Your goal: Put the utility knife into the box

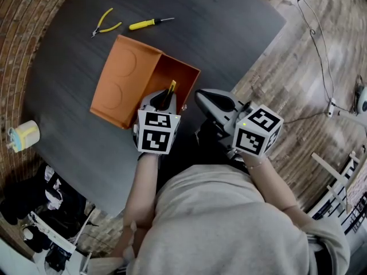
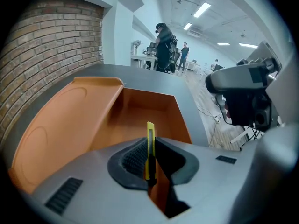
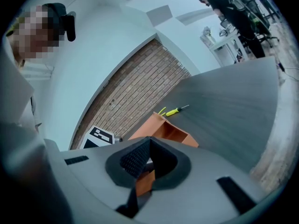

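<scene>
The yellow utility knife [image 2: 150, 146] stands upright, pinched between the 2 dark ribbed pads of the left hand-held gripper [image 2: 149, 161], its tip poking up above the jaws. It sits right at the near edge of the orange box [image 1: 179, 73], over the open compartment, and is not lying inside. The box is open, and its lid [image 1: 123, 79] is folded out flat to the left, underside up.

The right hand-held gripper [image 3: 147, 146] is just to the right of the box's near right corner. Its jaws are closed against each other at the tips and carry nothing; only a sliver of orange shows through the gap lower down. Both marker cubes face up towards the person holding them.

The box rests on a dark grey desk [image 1: 229, 27]. At the far side, well apart from the box, lie 2 more tools: yellow-handled pliers [image 1: 105, 23] and, just to their right, a yellow screwdriver [image 1: 148, 23]. Beyond the desk's right edge is a wooden floor [image 1: 298, 67].
</scene>
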`<action>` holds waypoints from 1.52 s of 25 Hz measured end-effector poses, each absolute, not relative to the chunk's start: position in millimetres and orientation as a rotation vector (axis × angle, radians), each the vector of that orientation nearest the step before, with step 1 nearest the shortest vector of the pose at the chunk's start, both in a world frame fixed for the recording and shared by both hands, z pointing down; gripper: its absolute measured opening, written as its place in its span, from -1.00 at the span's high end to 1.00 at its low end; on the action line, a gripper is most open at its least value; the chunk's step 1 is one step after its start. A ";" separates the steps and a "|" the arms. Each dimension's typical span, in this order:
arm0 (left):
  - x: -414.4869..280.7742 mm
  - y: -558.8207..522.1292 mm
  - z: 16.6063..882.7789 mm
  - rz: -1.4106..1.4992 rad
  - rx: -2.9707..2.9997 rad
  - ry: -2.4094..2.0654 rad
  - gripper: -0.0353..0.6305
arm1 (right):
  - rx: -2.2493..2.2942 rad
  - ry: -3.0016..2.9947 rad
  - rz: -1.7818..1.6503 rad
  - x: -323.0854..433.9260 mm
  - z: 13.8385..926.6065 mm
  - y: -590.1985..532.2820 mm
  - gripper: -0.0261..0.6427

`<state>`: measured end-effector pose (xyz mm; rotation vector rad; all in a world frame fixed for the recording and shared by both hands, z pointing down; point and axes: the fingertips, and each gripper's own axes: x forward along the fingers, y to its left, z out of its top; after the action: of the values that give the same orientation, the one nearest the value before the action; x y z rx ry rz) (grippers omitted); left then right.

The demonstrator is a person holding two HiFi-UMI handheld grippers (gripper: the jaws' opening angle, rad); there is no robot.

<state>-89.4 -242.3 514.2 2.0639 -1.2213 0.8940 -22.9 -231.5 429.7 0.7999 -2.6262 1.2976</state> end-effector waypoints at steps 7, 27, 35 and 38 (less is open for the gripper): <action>-88.7 -241.6 523.2 0.923 2.043 -1.208 0.70 | 0.827 -2.619 1.302 -18.2 431.0 -229.5 0.90; -78.1 -243.0 515.0 0.878 2.103 -1.191 0.69 | 0.871 -2.620 1.265 -8.9 425.4 -216.6 0.90; -86.0 -244.5 478.5 0.705 2.156 -1.255 0.70 | 0.852 -2.675 1.188 -11.7 409.9 -216.9 0.90; -89.3 -244.9 458.2 0.589 2.187 -1.262 0.70 | 0.822 -2.704 1.118 -15.2 402.2 -217.3 0.90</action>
<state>-89.3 -244.9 458.2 2.1869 -1.2616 0.5891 -15.2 -217.3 402.2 0.8222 -2.7036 1.1178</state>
